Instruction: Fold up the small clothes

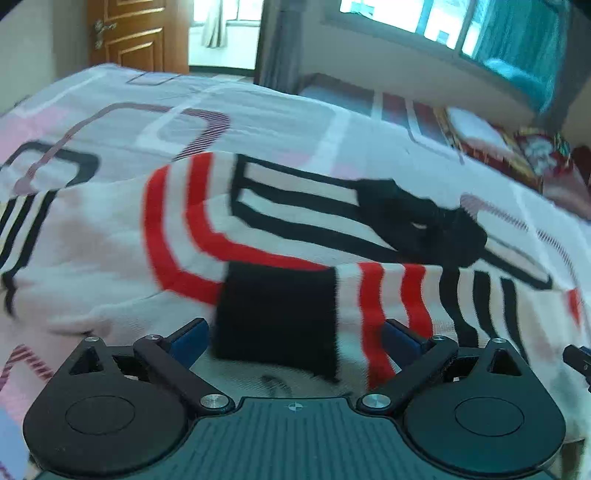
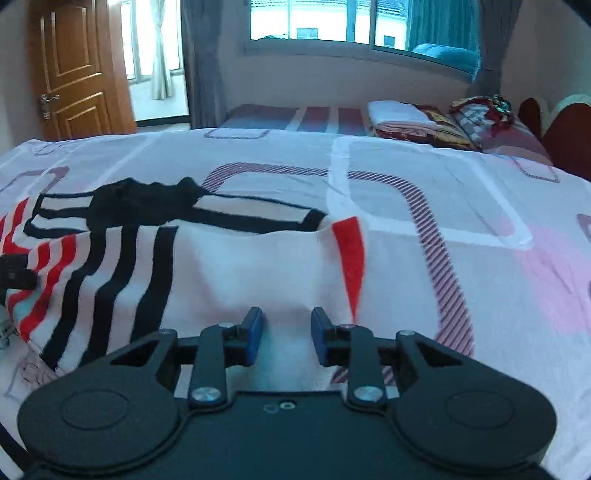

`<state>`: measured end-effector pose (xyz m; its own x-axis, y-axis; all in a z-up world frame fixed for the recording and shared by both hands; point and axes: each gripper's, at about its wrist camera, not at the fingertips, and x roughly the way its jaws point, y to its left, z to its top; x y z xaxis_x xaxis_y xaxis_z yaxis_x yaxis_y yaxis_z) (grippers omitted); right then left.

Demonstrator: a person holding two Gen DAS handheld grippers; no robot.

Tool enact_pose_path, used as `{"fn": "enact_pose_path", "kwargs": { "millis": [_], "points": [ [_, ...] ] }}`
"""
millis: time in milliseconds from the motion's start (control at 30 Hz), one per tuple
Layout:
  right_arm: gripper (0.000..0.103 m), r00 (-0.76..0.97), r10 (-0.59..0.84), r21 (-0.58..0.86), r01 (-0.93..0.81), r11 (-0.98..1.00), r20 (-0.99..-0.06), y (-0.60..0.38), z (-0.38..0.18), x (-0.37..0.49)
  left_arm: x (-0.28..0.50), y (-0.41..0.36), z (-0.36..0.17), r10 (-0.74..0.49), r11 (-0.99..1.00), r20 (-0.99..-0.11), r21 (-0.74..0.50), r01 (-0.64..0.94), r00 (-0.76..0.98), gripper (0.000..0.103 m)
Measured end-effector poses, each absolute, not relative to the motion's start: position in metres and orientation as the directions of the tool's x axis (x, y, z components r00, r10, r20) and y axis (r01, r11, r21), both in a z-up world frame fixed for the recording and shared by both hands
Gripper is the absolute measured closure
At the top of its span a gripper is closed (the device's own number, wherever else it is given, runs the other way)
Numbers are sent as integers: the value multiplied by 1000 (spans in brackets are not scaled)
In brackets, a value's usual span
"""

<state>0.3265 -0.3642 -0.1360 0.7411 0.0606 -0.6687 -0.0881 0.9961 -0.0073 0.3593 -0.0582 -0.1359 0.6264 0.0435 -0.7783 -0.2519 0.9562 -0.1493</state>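
A small white sweater (image 1: 110, 236) with red and black stripes lies on the bed, partly folded. Its black cuff (image 1: 277, 314) lies across it, right in front of my left gripper (image 1: 295, 343). The left gripper is open, with its blue pads wide apart on either side of the cuff. In the right wrist view the sweater (image 2: 229, 266) fills the left and middle. My right gripper (image 2: 286, 336) is open above the sweater's near white edge, holding nothing. The black collar (image 2: 144, 203) lies at the far side.
The bed sheet (image 2: 461, 240) is pale with pink and purple rounded squares. Folded bedding (image 2: 406, 118) and a colourful bundle (image 2: 484, 110) lie on a second bed behind. A wooden door (image 2: 74, 70) and a window (image 2: 332, 18) stand beyond.
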Motion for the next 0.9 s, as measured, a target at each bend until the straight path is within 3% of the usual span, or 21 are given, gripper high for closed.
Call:
{"fn": "enact_pose_path", "kwargs": {
  "millis": [300,433,700,900],
  "points": [
    [66,736,276,136,-245,960,-619,-288,-105,288,304,53,-138,52,878,-813,-239,-414,580,4],
    [63,715,322,137,-305,942,-620,-235,-101,273,273,118,-147,20,799,-801,-347,-490,598,4],
    [62,661,365,142,-366,920,-655,-132,-116,257,241,231,-164,74,706,-800,-380,-598,596,5],
    [60,631,400,150,-412,899,-664,-77,-124,258,246,277,-173,101,665,-760,-428,-612,642,23]
  ]
}}
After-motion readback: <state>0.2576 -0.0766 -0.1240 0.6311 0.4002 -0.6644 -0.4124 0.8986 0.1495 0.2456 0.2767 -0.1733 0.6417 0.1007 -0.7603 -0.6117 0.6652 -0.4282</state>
